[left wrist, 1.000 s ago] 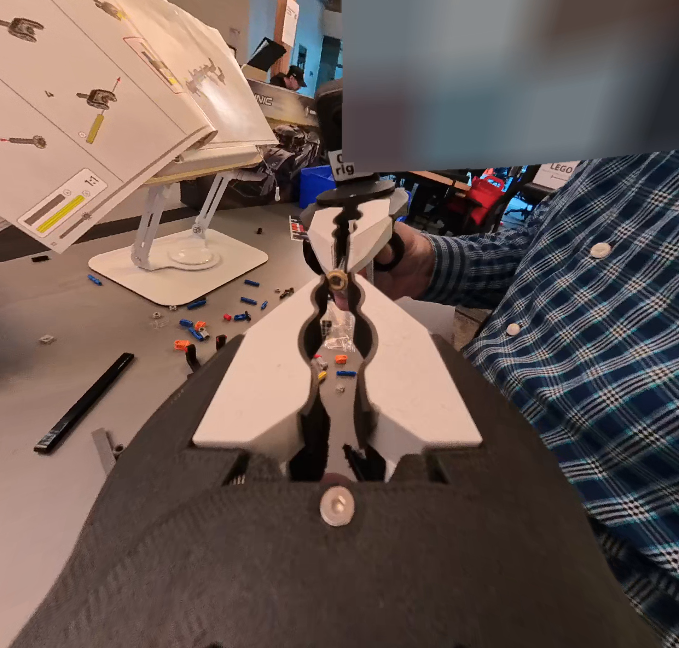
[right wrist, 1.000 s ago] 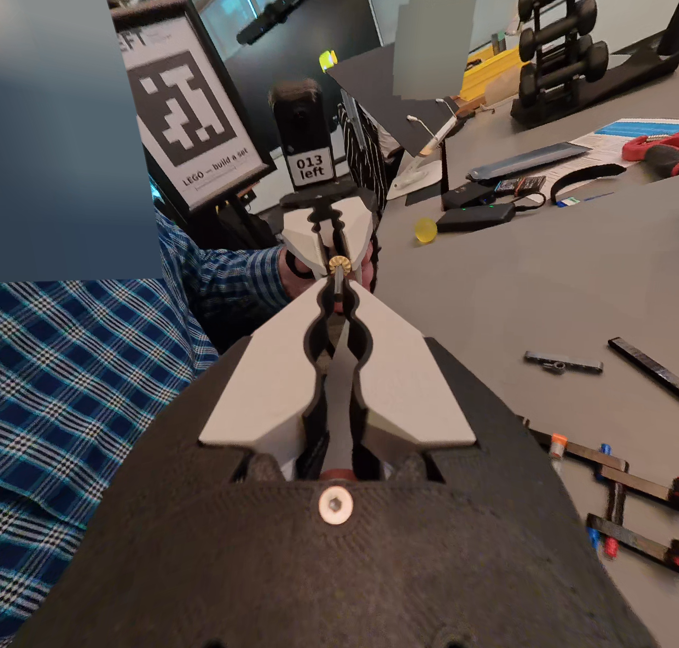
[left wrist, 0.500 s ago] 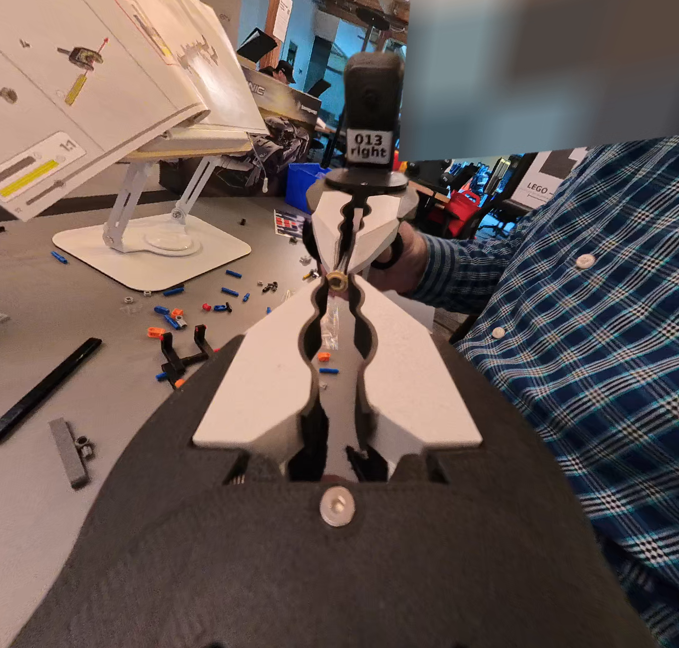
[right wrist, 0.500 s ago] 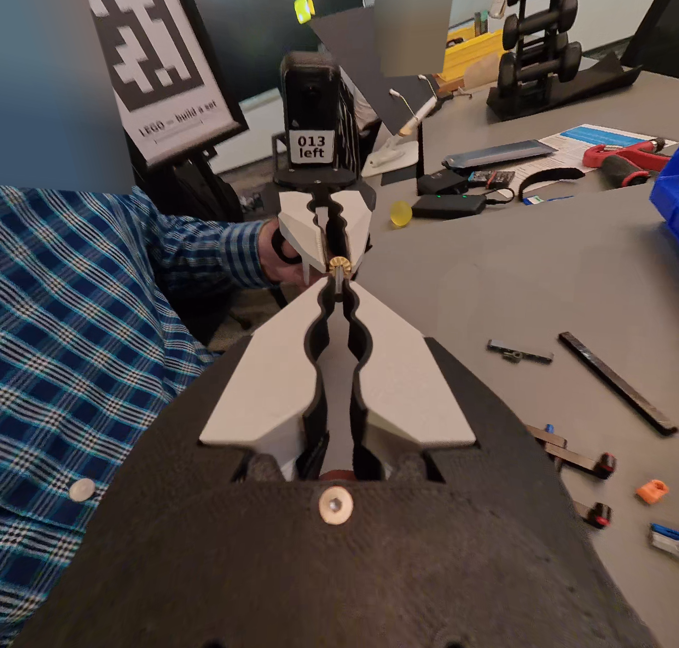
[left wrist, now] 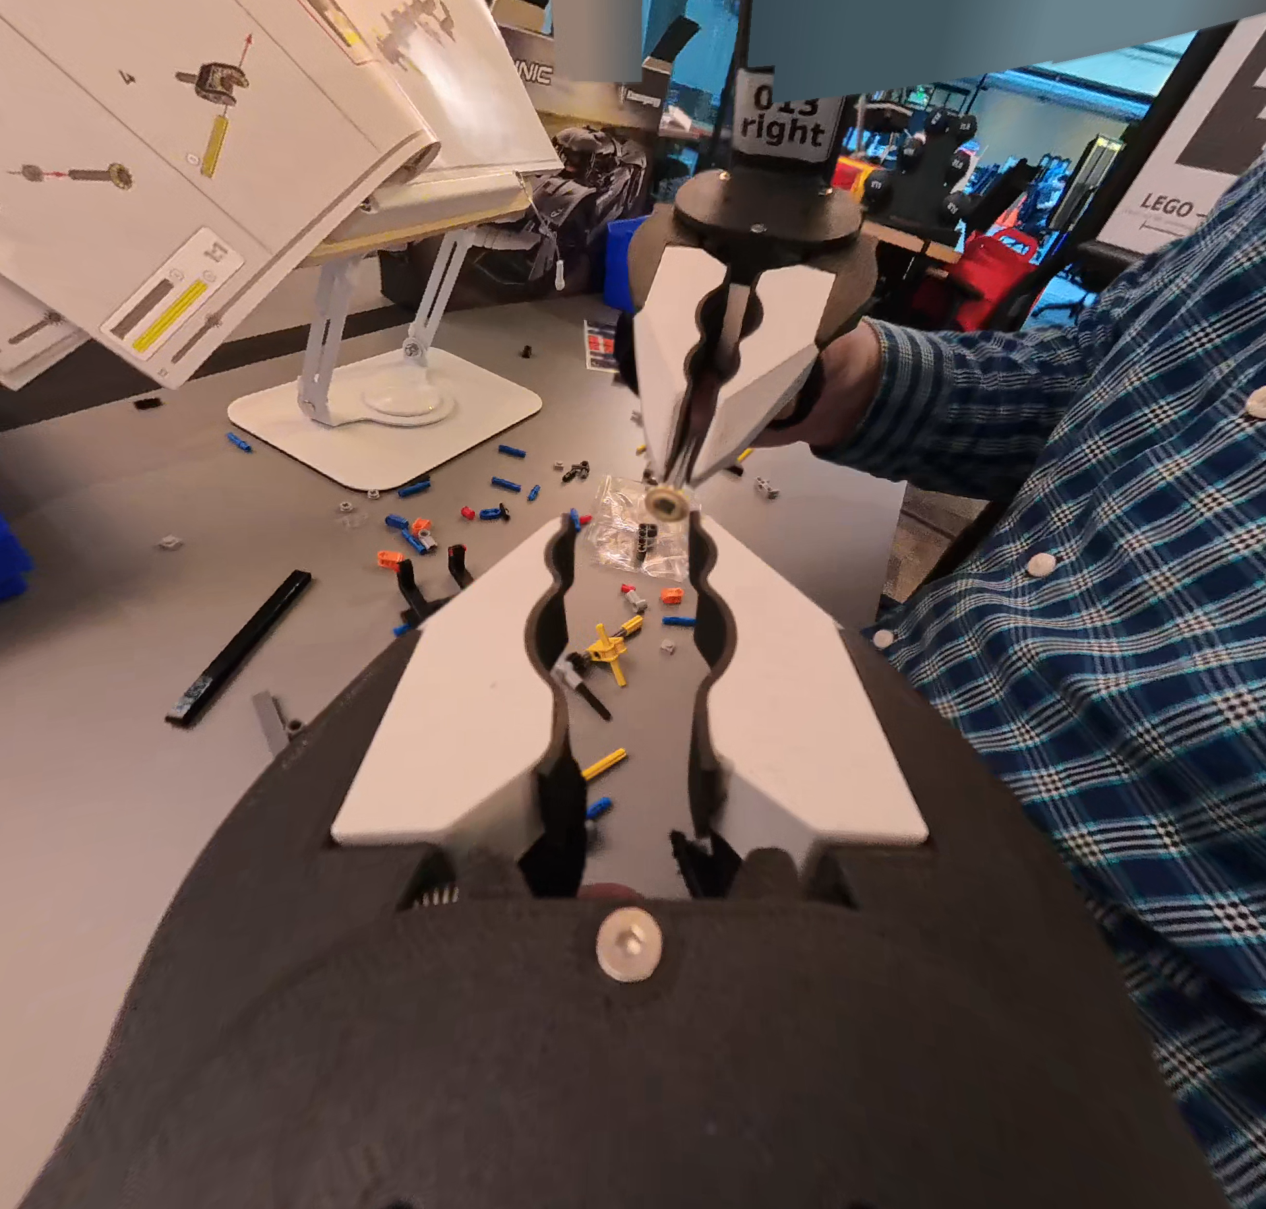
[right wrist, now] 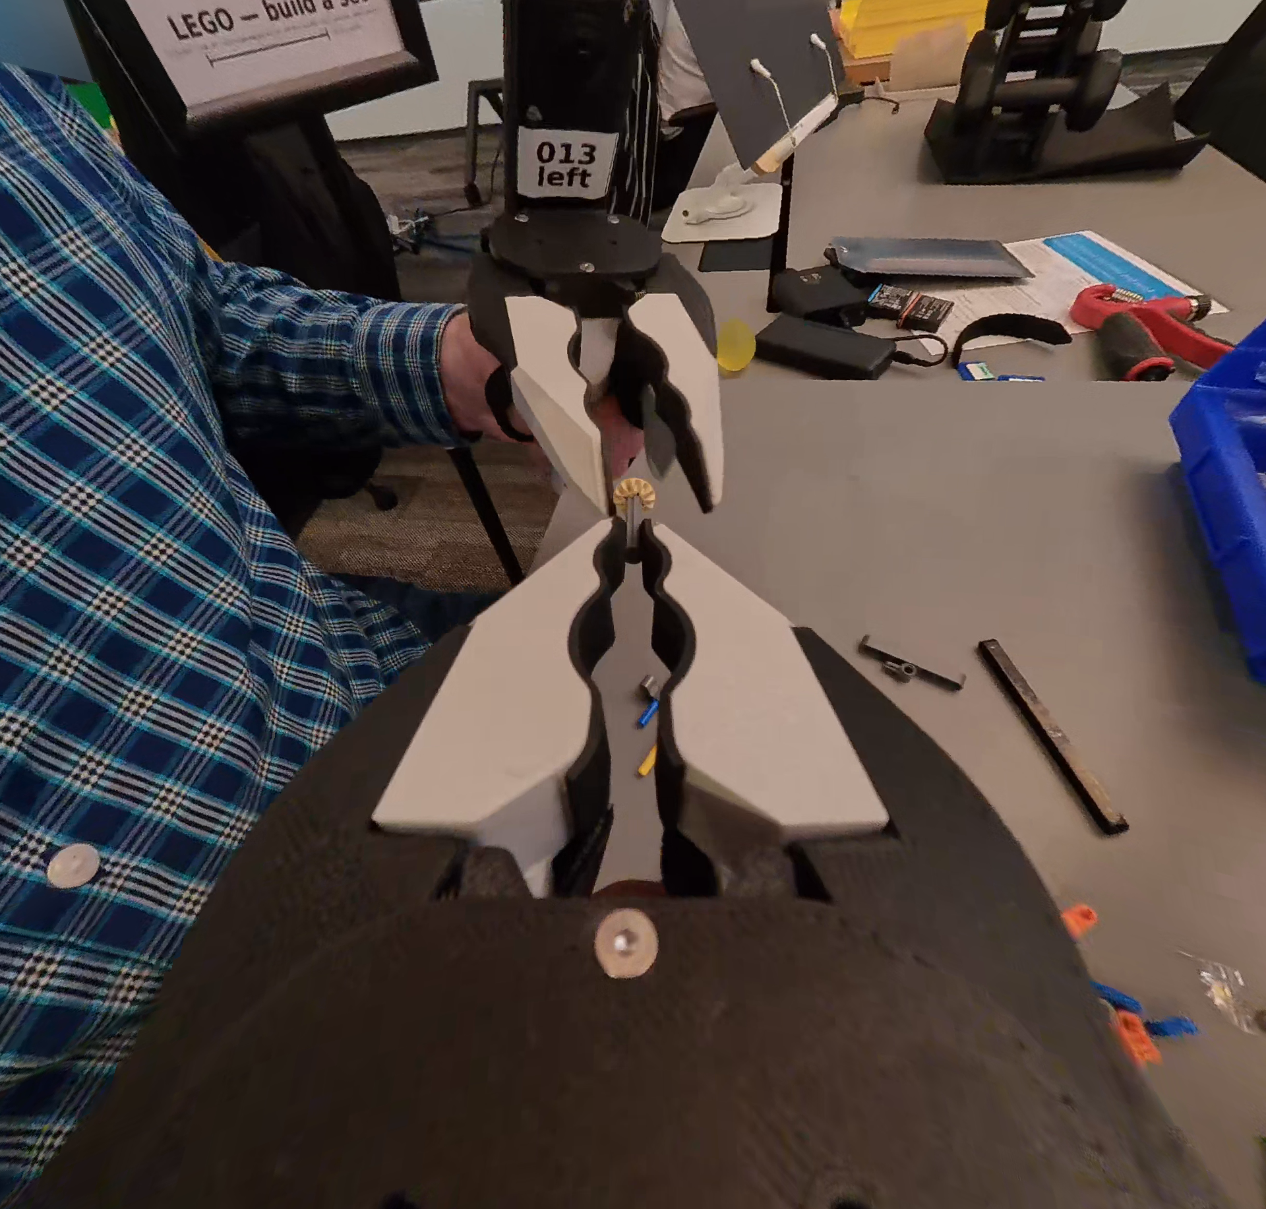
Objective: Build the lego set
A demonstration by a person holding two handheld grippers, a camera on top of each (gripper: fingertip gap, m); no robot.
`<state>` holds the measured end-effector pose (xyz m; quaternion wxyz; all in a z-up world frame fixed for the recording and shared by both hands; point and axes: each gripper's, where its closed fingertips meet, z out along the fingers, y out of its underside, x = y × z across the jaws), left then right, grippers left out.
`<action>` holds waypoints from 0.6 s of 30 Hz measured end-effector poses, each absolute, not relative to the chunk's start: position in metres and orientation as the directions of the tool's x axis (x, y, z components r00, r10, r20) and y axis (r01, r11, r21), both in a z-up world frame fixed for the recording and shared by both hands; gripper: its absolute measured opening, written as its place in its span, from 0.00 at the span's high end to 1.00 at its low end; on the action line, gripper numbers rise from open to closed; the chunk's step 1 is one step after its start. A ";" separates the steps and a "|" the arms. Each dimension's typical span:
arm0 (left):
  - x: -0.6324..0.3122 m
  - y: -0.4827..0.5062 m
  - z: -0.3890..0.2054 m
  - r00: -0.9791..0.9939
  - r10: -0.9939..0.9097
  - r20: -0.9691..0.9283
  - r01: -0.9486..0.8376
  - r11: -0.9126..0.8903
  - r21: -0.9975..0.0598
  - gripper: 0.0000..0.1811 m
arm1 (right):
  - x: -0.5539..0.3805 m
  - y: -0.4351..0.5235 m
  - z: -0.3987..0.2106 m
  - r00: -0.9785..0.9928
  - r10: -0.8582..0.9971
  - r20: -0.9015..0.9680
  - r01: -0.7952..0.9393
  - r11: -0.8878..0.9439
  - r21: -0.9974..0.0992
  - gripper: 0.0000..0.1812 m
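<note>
Now my left gripper point(left wrist: 627, 525) has its fingers spread apart, and nothing is between them. Through the gap I see the grey table point(left wrist: 103, 731) with many small pieces on it: a yellow cross-shaped piece point(left wrist: 606, 652), a yellow pin point(left wrist: 603, 763), some blue pins point(left wrist: 507, 484) and a clear plastic bag point(left wrist: 634, 535).

My right gripper point(right wrist: 634, 525) is pressed together on a thin dark axle point(right wrist: 635, 532). On the far end of this axle sits a small tan gear point(right wrist: 634, 494). In the left wrist view the same gear point(left wrist: 666, 504) faces me, just at the tips of the right gripper, and close to my right finger tip; I cannot tell if it touches.

Both grippers point tip to tip above the table edge, in front of a person in a blue checked shirt point(right wrist: 137, 559). On the left, the instruction booklet point(left wrist: 205, 114) lies open on a white stand point(left wrist: 383, 415). A long black beam point(left wrist: 240, 645) lies on the table beside my left gripper.
</note>
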<state>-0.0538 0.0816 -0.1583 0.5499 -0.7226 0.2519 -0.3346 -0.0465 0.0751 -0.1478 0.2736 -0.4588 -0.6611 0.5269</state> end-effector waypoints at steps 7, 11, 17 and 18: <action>-0.040 0.073 -0.151 0.595 -0.778 0.202 0.018 -0.238 -0.971 0.95 | -0.047 0.068 -0.143 -0.450 0.868 -0.212 0.299 -0.077 -0.951 0.99; -0.040 0.073 -0.147 0.580 -0.782 0.230 0.054 -0.245 -0.968 0.95 | -0.047 0.067 -0.142 -0.450 0.865 -0.224 0.298 -0.091 -0.950 0.98; -0.045 0.074 -0.147 0.596 -0.772 0.220 0.026 -0.255 -0.967 0.95 | -0.046 0.073 -0.145 -0.419 0.887 -0.193 0.311 -0.059 -0.948 0.92; -0.046 0.075 -0.149 0.610 -0.765 0.206 0.003 -0.258 -0.966 0.95 | -0.046 0.075 -0.146 -0.409 0.894 -0.182 0.316 -0.048 -0.948 0.92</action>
